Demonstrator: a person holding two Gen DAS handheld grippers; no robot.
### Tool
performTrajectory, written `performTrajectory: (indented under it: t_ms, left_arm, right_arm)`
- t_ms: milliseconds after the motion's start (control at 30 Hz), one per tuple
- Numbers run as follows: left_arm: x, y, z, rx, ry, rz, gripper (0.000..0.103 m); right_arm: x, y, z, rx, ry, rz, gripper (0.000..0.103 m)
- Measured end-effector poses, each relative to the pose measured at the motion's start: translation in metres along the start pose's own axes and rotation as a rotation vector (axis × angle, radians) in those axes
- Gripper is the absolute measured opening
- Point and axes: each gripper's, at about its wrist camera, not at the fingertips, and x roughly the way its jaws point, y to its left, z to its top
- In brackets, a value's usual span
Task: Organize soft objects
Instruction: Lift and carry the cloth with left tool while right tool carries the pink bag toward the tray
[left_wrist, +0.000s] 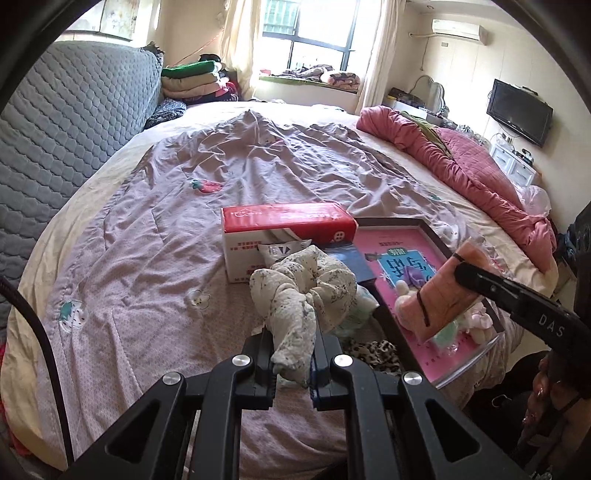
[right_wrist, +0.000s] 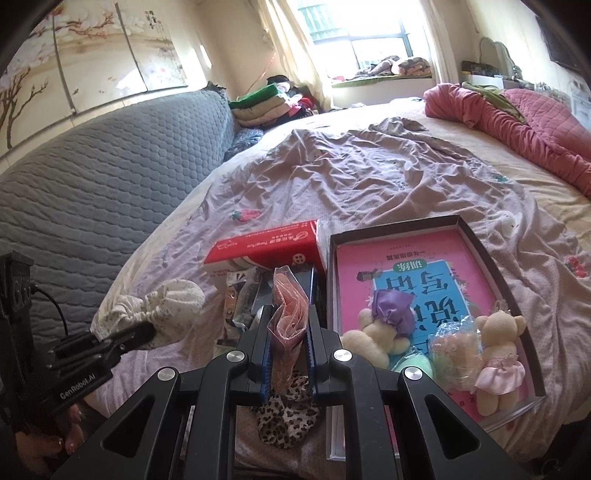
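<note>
I am pinching a cream, speckled scrunchie (left_wrist: 301, 291) between the fingers of my left gripper (left_wrist: 291, 354); the jaws are nearly together with only the cloth between them, and most of the scrunchie is bunching up beyond the tips, off the bedspread (left_wrist: 155, 229). My right gripper (right_wrist: 290, 332) is clamping a pink bag (right_wrist: 290, 306) the same way, its crinkled top sticking up past the fingers. In the left view that bag is hanging over the near edge of the tray (right_wrist: 517, 295). The tray is lying on the bedspread to the right, lined with a pink book cover, and it is holding a bear with a purple bow (right_wrist: 380, 328), a bear in a pink dress (right_wrist: 498, 354), a green ball (right_wrist: 413, 365) and a clear wrapped bundle (right_wrist: 454, 347). A red and white box (left_wrist: 288, 232) is standing just left of the tray. A leopard scrunchie (right_wrist: 288, 413) is lying under my right jaws, on the bedspread.
</note>
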Motion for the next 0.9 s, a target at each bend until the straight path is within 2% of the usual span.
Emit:
performTrajectory:
  t_ms: [500, 900]
  left_arm:
    - [-0.023, -0.058, 0.002, 0.084, -0.023, -0.054, 0.013]
    - [-0.006, -0.114, -0.004, 0.179, 0.022, -0.103, 0.013]
  right_arm:
    - [-0.061, -0.021, 0.015, 0.035, -0.101, -0.030, 0.015]
    - [-0.089, -0.066, 0.015, 0.109, -0.131, -0.079, 0.015]
